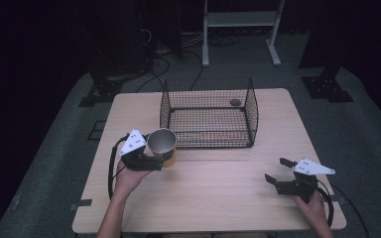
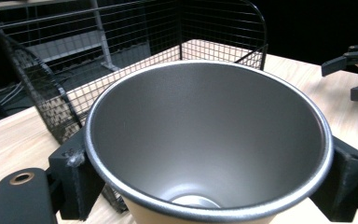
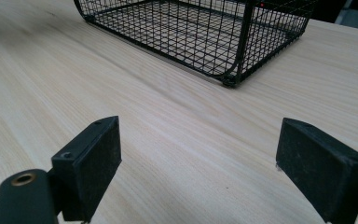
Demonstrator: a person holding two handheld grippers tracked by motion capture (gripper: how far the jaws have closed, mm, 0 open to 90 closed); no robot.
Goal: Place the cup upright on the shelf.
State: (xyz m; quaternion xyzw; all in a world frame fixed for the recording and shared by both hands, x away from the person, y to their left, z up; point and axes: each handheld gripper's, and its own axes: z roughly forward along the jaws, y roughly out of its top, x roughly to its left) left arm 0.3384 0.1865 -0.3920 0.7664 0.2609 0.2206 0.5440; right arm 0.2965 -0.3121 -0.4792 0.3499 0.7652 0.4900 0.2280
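Left hand-held gripper (image 1: 151, 159) grasping a metal cup (image 1: 161, 144), apparently tilted, wire basket (image 1: 208, 113) just beyond; right hand-held gripper (image 1: 278, 171) released over the tabletop (image 1: 218, 193).

Cup (image 1: 161, 144), centre left of high view: grey metallic inside, tan outer wall. Basket (image 1: 208, 111), upper centre: black wire, square grid. Table (image 1: 218, 188): pale wood grain. Both grippers (image 1: 144, 157) (image 1: 281, 173): black jaws, white-grey top plates.
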